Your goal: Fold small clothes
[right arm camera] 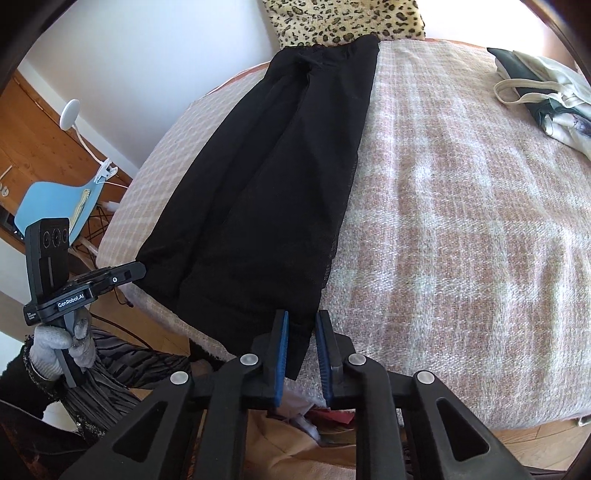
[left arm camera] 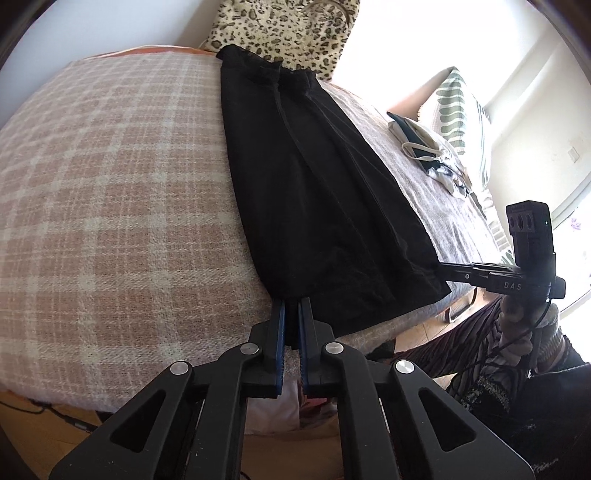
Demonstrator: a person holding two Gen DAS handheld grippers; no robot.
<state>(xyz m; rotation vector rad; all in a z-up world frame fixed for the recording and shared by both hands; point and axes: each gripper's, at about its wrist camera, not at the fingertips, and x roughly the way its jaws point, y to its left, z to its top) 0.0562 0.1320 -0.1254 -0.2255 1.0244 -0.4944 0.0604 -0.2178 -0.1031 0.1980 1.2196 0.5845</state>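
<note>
Black fabric, a long dark garment (left arm camera: pixel 314 184), lay lengthwise on the plaid blanket (left arm camera: pixel 110 184) covering the bed, its far end by a leopard-print cushion (left arm camera: pixel 288 33). From the left wrist, the left gripper (left arm camera: pixel 292 306) was clenched on the garment's near hem. From the right wrist, the right gripper (right arm camera: pixel 302 325) straddled the hem's other corner, its blue pads (right arm camera: pixel 282 343) apart around the cloth. A gloved hand (right arm camera: pixel 59 347) held the other handle.

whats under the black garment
The black garment lies flat on the plaid blanket covering the bed, its near hem at the bed's edge. Whatever else sits beneath the fabric is hidden.
</note>
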